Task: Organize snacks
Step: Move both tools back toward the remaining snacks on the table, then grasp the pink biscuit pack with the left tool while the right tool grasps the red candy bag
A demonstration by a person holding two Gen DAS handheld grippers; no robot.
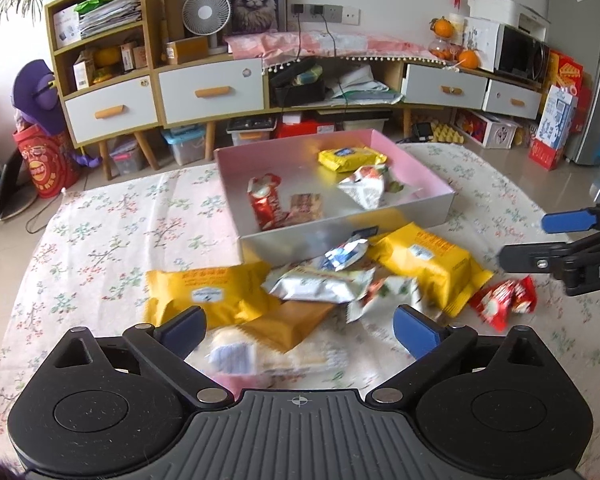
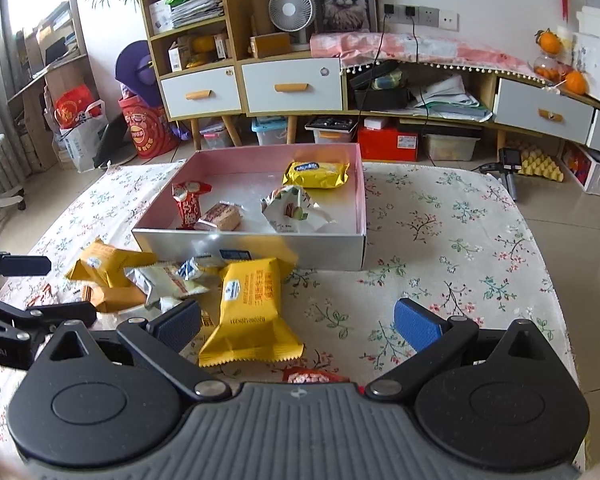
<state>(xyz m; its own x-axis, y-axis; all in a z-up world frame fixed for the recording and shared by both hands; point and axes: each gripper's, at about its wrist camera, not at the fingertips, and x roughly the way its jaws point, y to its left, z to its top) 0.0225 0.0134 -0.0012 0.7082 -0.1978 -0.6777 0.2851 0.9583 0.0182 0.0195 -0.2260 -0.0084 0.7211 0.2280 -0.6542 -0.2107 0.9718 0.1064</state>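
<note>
On tablecloth [image 2: 440, 240], box [image 2: 260, 246], four snacks [image 2: 316, 174]

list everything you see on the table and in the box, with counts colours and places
box: 1, pink inside, silver walls, mid table
snacks in box: 4; yellow pack at back, red pack left, brown bar front, white pack middle
big yellow packs: 2, on cloth before box
red pack on cloth: 1, right of pile
silver-white packs: several, in pile, count unclear
tablecloth: 1, floral white
left gripper: open, over pile
right gripper: open, empty
</note>
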